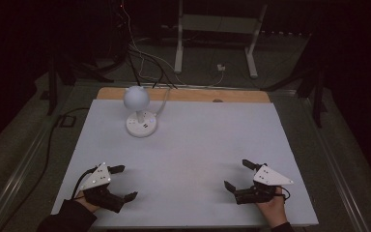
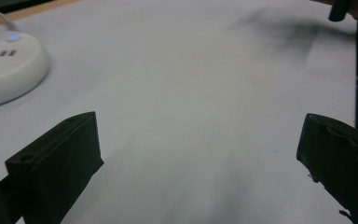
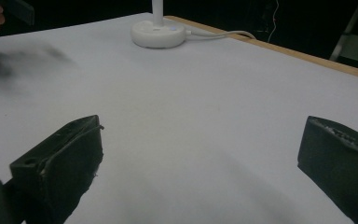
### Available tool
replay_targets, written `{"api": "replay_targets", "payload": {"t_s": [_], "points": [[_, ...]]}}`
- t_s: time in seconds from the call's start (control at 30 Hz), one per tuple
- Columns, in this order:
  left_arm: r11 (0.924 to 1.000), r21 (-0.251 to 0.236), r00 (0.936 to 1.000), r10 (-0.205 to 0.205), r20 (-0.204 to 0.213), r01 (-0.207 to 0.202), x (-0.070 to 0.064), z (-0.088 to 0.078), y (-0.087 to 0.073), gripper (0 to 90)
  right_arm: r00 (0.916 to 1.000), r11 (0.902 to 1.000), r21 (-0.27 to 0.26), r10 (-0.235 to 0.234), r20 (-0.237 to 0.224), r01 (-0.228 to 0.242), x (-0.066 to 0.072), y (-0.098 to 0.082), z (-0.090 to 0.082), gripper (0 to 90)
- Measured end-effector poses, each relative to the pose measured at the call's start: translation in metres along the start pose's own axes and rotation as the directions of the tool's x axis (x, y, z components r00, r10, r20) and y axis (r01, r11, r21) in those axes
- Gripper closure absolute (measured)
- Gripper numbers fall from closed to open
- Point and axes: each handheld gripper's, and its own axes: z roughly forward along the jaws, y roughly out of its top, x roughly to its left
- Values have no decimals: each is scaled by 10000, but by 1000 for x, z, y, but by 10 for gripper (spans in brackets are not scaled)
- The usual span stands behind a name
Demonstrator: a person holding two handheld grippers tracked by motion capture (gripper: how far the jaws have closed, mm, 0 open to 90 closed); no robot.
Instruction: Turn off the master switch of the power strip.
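Observation:
A small white lamp [image 1: 138, 110] with a round head and a disc base stands at the back left of the white table sheet [image 1: 198, 145]. Its base [image 2: 7, 65] shows at the far left in the left gripper view, and its base [image 3: 158, 32] lies far ahead in the right gripper view. My left gripper [image 1: 123, 182] rests near the front left edge, jaws wide apart, nothing between them. My right gripper [image 1: 236, 175] sits near the front right edge, also open and empty. Both grippers [image 2: 200, 144] [image 3: 200, 144] look out over bare sheet.
A white cable [image 1: 163, 104] runs from the lamp base off the back edge of the wooden tabletop [image 1: 183, 94]. Beyond the table are a white metal stand [image 1: 212, 38] and loose cables on the dark floor.

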Motion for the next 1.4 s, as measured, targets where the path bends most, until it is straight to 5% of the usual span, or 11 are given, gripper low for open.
{"api": "replay_targets", "payload": {"t_s": [0.53, 1.4], "points": [[9999, 24, 9986, 97, 529, -98, -3, 6, 24, 2, 10000, 10000, -49, -10, 27, 10, 0, 1, -1, 0], [9993, -369, 9999, 103, -90, -107, 12, 30, 73, 3, 10000, 9999, -99, -68, 18, 68, 2, 1, -1, 0]]}}
